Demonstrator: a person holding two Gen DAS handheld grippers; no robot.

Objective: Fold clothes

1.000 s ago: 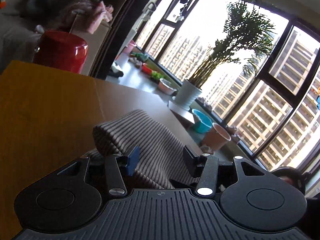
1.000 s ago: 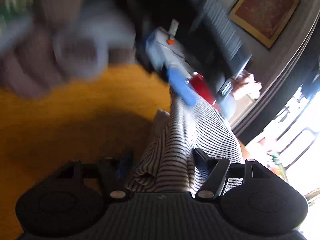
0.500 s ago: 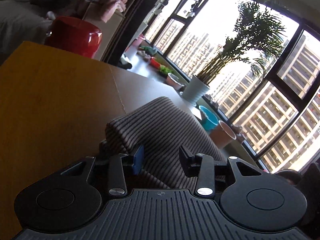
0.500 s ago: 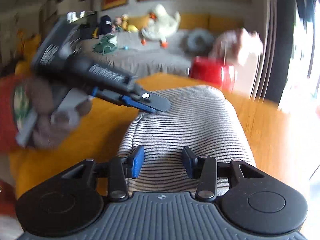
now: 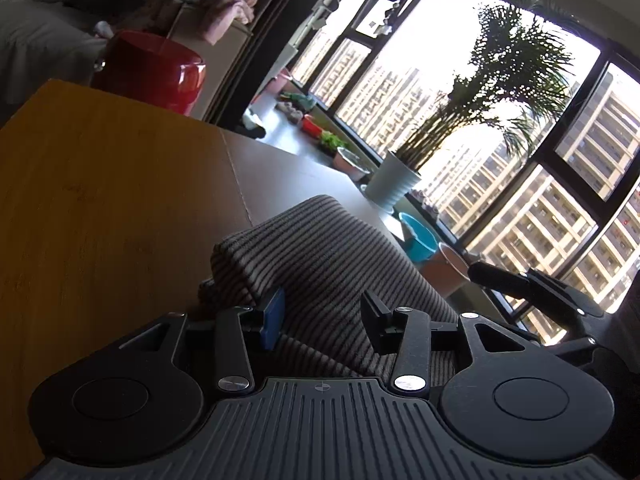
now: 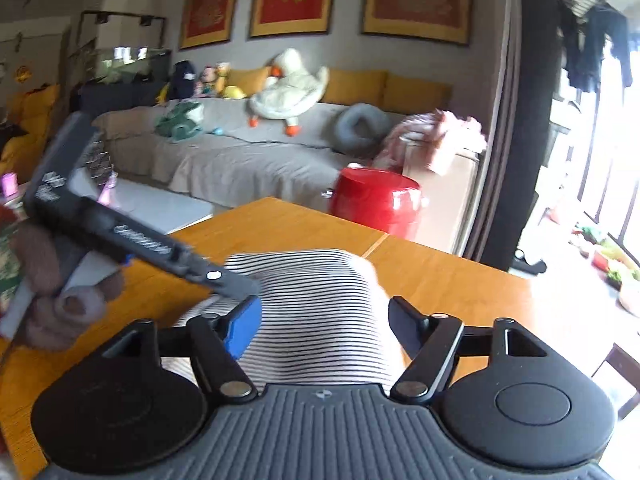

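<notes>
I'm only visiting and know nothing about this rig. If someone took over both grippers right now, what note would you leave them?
Left gripper: jaws have just been opening, with the striped garment between the fingers; I cannot tell whether they are pinching it.
Right gripper: open wide, jaws have just been opening, garment between the fingers but not clamped.
Garment: a compact bundle on the wooden table, both grippers at its near end.
Done: it appears folded over already.
Left: probably let go fully, check the bundle is neat, then back both grippers off.
</notes>
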